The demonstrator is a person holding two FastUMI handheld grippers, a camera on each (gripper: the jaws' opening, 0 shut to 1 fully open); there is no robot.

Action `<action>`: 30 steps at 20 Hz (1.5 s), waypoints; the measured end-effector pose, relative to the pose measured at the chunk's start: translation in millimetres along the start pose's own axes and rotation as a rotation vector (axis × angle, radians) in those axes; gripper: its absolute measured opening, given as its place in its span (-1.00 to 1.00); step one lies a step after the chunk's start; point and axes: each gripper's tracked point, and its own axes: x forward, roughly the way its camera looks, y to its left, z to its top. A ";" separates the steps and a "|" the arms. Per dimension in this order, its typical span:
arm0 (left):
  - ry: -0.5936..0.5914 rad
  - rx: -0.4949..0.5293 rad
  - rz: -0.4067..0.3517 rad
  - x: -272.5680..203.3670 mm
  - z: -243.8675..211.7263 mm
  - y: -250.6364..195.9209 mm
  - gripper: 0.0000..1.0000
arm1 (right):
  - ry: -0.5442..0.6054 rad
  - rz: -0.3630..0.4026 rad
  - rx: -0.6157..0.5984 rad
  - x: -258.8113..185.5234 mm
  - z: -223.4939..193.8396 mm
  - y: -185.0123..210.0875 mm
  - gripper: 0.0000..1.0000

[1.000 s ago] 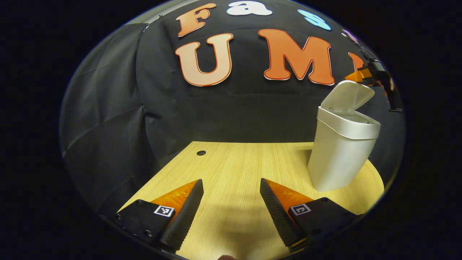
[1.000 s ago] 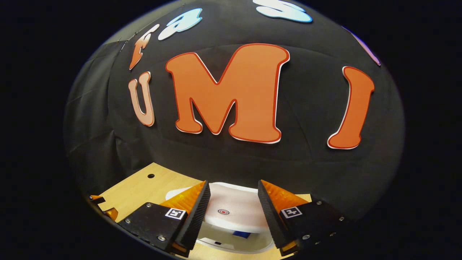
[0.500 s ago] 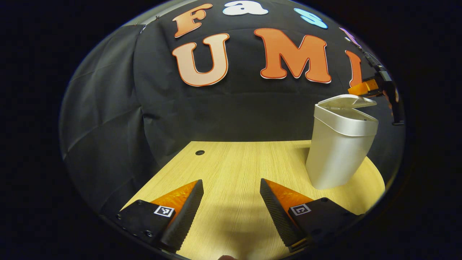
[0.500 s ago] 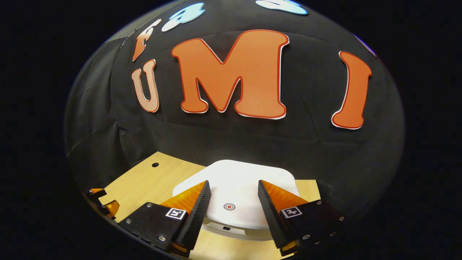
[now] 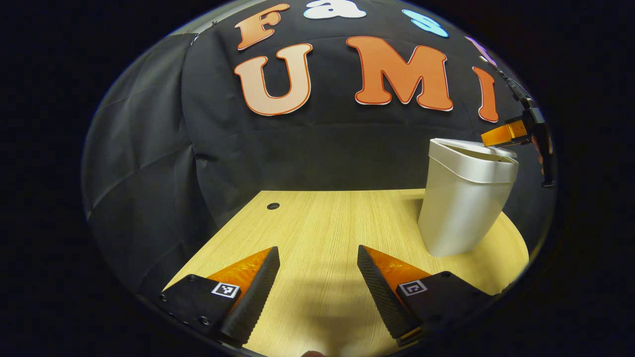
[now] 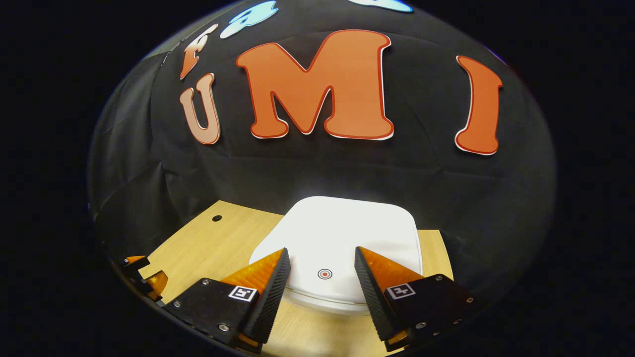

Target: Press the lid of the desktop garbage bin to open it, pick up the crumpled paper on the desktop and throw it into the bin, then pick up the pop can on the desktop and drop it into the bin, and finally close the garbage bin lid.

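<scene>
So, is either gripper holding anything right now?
No. The left gripper is open over the bare table; the right gripper is open above the bin lid.

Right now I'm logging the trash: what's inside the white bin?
Nothing inside shows: the lid lies flat over the bin, covering its contents. The right tool hovers open above the lid.

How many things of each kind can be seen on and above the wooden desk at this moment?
Garbage bin with closed lid: 1
Grippers, left gripper and right gripper: 2
Wooden desk: 1
Total: 4
</scene>
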 end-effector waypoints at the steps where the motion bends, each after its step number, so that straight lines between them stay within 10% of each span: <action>1: -0.001 0.001 0.004 0.3 0.8 0.3 1.00 | 0.006 -0.009 -0.008 -1.3 -3.9 0.3 0.60; 21: 0.008 0.029 -0.036 -1.7 0.4 -3.7 1.00 | -0.069 -0.131 0.040 -4.5 -14.2 -2.2 0.08; 28: -0.062 0.071 -0.063 -11.1 24.3 -10.2 1.00 | -0.173 -0.113 0.023 -22.1 -18.5 3.1 0.08; 30: -0.081 0.060 -0.068 -15.1 34.0 -10.3 1.00 | -0.171 -0.103 0.020 -27.3 -20.2 6.0 0.34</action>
